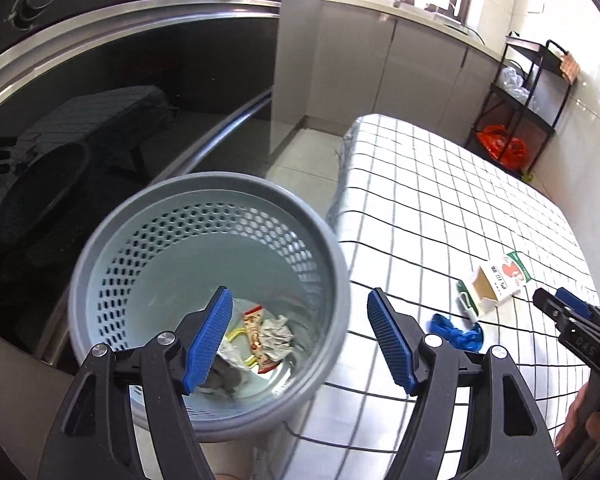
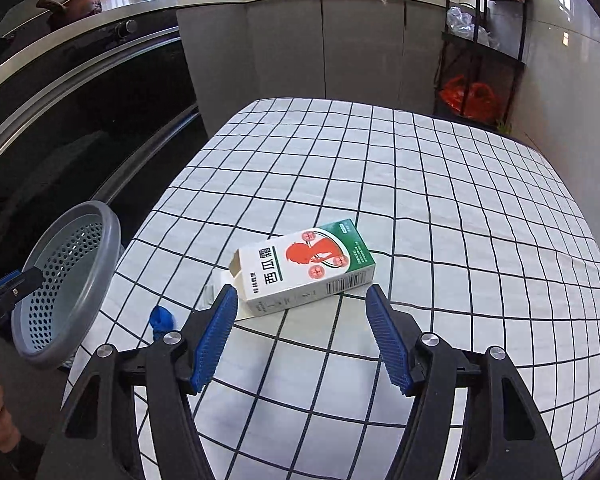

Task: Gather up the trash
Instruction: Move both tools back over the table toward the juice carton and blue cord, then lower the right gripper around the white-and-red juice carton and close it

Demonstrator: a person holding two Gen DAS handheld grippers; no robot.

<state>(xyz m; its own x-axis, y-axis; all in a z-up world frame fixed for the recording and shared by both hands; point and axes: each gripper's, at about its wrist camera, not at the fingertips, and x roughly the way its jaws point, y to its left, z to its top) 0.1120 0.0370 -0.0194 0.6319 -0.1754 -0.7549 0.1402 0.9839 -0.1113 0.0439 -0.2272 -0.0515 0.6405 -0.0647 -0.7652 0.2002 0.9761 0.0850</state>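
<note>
A grey perforated waste bin (image 1: 208, 288) stands beside the table's left edge, with crumpled paper and wrappers (image 1: 260, 340) in its bottom. My left gripper (image 1: 300, 332) is open and empty above the bin's rim. On the checked tablecloth (image 2: 420, 200) lies a white, green and red carton box (image 2: 304, 264) with an open flap, and a blue crumpled scrap (image 2: 162, 320) to its left. My right gripper (image 2: 300, 332) is open and empty just in front of the box. The box (image 1: 496, 284), scrap (image 1: 456, 332) and right gripper (image 1: 568, 312) also show in the left wrist view.
A dark oven front (image 2: 80, 120) with a steel handle lies left of the table. Grey cabinets (image 2: 320, 48) and a counter with a sink run along the back. A black shelf rack (image 2: 480, 52) with red and clear bags stands at the back right.
</note>
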